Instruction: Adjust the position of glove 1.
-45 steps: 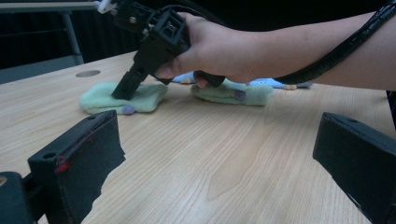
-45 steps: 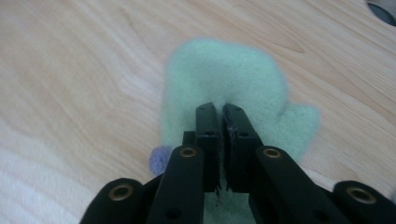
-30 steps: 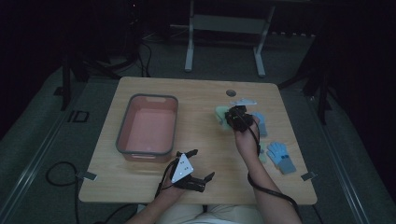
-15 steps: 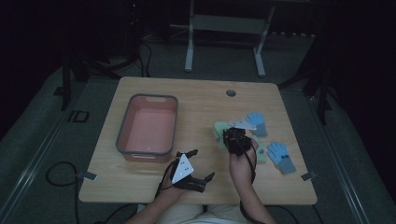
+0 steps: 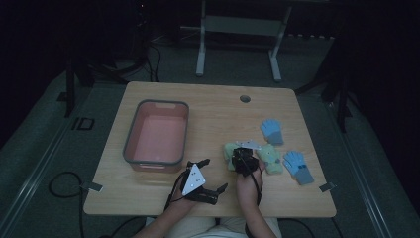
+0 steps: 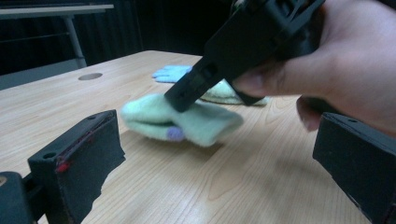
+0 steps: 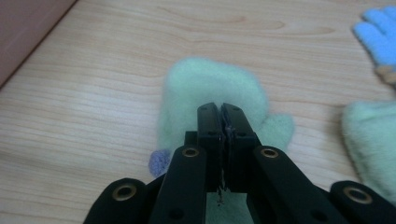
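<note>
A pale green mitten, lying just right of the pink tub, was pinched by the closed right gripper. The left gripper was held wide, nearer than the tub. Carrying to the tub was judged next, needing a lift.

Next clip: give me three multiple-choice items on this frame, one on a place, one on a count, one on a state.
1. Where does the pink tub sit on the table in the high view?
A. left part
B. right edge
C. on the floor

2. How many blue gloves lie on the table?
A. none
B. two
C. four

3. How do the right claw jaws stand?
A. wide open
B. shut on the green mitten
C. shut on a blue glove

Key: 1 A, the tub lies left of centre. 2 B, one blue glove and another lie at the right. 3 B, the jaws meet, pinching the mitten's fabric.
</note>
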Tool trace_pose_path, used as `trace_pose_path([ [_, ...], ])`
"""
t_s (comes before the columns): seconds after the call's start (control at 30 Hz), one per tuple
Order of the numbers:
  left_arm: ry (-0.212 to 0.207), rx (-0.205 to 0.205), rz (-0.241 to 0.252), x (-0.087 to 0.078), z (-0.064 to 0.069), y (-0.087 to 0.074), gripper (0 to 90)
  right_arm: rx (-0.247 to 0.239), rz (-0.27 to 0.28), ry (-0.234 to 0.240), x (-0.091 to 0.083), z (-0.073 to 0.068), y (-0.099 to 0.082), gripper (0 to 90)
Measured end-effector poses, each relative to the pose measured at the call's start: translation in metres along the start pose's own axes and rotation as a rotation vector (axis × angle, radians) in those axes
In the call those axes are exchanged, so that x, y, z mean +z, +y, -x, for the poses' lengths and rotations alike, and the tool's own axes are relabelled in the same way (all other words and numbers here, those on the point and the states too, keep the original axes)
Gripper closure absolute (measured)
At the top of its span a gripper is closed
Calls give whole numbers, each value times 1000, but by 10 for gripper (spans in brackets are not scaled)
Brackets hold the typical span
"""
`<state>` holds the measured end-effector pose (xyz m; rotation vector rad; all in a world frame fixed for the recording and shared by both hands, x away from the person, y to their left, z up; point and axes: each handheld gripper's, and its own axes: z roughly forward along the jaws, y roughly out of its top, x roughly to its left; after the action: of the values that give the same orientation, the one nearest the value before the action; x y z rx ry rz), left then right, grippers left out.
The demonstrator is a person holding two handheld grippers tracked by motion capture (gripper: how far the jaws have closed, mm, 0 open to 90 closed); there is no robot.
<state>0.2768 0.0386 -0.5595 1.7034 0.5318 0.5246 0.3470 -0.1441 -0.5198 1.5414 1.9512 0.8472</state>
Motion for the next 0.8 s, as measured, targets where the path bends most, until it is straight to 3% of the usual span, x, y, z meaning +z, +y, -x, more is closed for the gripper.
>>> trace_pose_path([
  [0.33, -9, -6, 2, 0, 0, 0, 10, 35, -42, 19, 22, -4, -14, 851],
  [0.43, -10, -8, 1, 0, 0, 0, 10, 34, -35, 26, 22, -4, -13, 751],
  [0.5, -10, -12, 1, 0, -1, 0, 10, 24, -24, 46, 20, -4, -13, 674],
  [0.67, -9, -15, 0, 0, -1, 0, 10, -31, 32, 76, 3, 2, -6, 668],
  [0.8, -8, -16, 0, 0, -1, 0, 10, -79, 79, 108, -11, 21, 6, 691],
])
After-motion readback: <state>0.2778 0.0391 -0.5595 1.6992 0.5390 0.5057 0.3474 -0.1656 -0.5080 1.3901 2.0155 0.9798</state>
